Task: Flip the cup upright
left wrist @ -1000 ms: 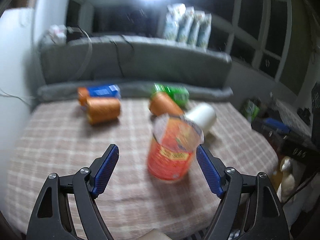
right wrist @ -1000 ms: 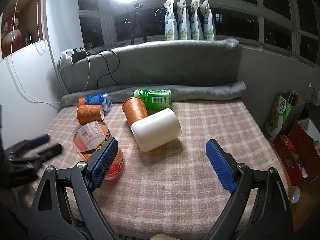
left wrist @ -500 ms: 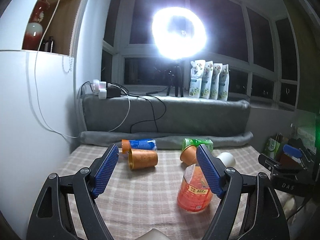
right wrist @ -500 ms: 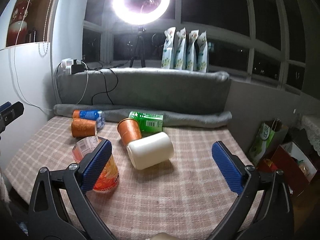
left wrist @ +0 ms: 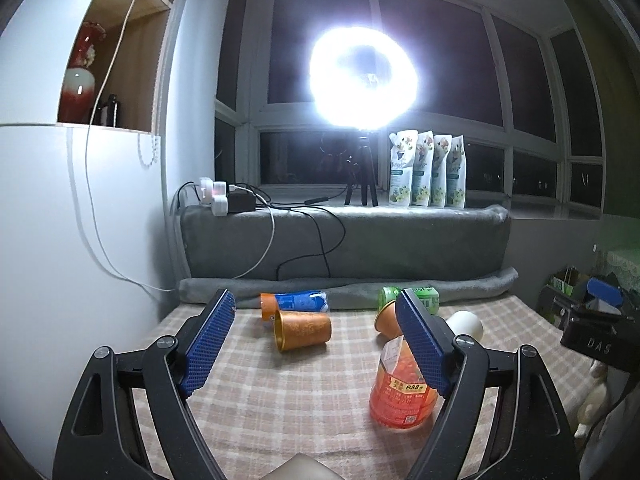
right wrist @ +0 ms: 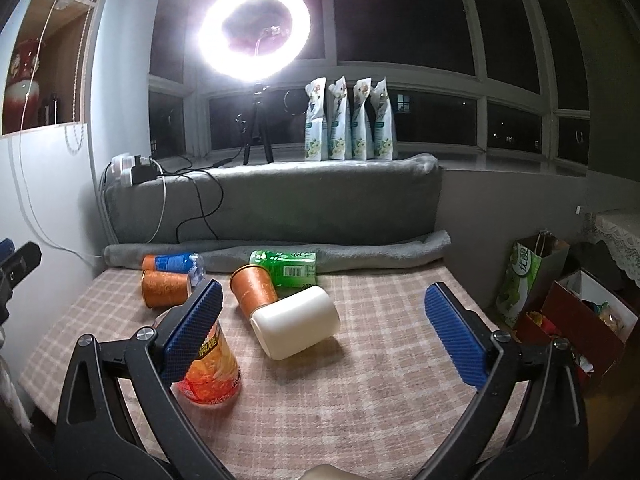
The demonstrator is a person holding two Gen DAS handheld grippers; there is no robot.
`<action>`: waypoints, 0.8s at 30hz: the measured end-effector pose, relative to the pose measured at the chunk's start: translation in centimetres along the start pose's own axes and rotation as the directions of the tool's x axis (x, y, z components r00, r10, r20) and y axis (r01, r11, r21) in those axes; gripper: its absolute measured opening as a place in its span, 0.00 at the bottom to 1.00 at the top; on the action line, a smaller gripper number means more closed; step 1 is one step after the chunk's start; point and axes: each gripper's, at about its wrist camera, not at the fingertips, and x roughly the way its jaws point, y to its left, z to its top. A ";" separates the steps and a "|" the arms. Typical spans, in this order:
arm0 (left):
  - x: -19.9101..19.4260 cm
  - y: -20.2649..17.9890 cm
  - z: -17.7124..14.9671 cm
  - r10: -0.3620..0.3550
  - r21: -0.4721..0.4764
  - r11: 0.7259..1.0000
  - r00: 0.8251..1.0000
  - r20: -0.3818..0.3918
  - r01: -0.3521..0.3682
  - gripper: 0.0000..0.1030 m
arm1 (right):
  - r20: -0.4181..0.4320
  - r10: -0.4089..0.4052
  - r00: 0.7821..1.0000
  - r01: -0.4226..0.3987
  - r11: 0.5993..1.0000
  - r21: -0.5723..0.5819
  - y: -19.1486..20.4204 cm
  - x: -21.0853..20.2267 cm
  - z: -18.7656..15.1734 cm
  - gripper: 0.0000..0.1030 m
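A white cup [right wrist: 296,327] lies on its side mid-table; it also shows in the left wrist view [left wrist: 466,323]. Two orange cups lie on their sides: one at the left [right wrist: 166,289] [left wrist: 302,328], one tilted by the green bottle [right wrist: 253,287] [left wrist: 388,322]. An orange cut bottle cup [right wrist: 210,368] [left wrist: 400,392] stands upright near the front left. My left gripper [left wrist: 316,344] is open and empty, raised above the front of the table. My right gripper [right wrist: 324,332] is open and empty, with the white cup between its fingers but farther away.
A green bottle [right wrist: 286,266] and a blue-labelled bottle [right wrist: 174,263] lie by a rolled grey blanket [right wrist: 360,250] at the back. A checked cloth covers the table [right wrist: 360,400]. A ring light [right wrist: 256,36] glares. Bags and boxes [right wrist: 560,312] stand at the right.
Both grippers have pulled back and tilted up from the table, so the view now takes in the window and ring light. The orange cut bottle cup stands upright throughout.
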 end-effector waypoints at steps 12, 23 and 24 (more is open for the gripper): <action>-0.3 0.2 0.2 0.006 -0.014 1.000 1.000 -0.002 -0.006 0.80 | 0.015 -0.007 1.000 0.007 1.000 -0.008 0.1 -0.2 0.3 1.00; -0.2 0.1 0.2 -0.012 -0.017 1.000 1.000 -0.019 0.011 0.80 | 0.015 -0.006 1.000 0.006 1.000 -0.007 0.2 -0.3 0.3 1.00; -0.2 0.1 0.2 -0.014 -0.019 1.000 1.000 -0.022 0.014 0.80 | 0.015 -0.006 1.000 0.006 1.000 -0.006 0.2 -0.3 0.3 1.00</action>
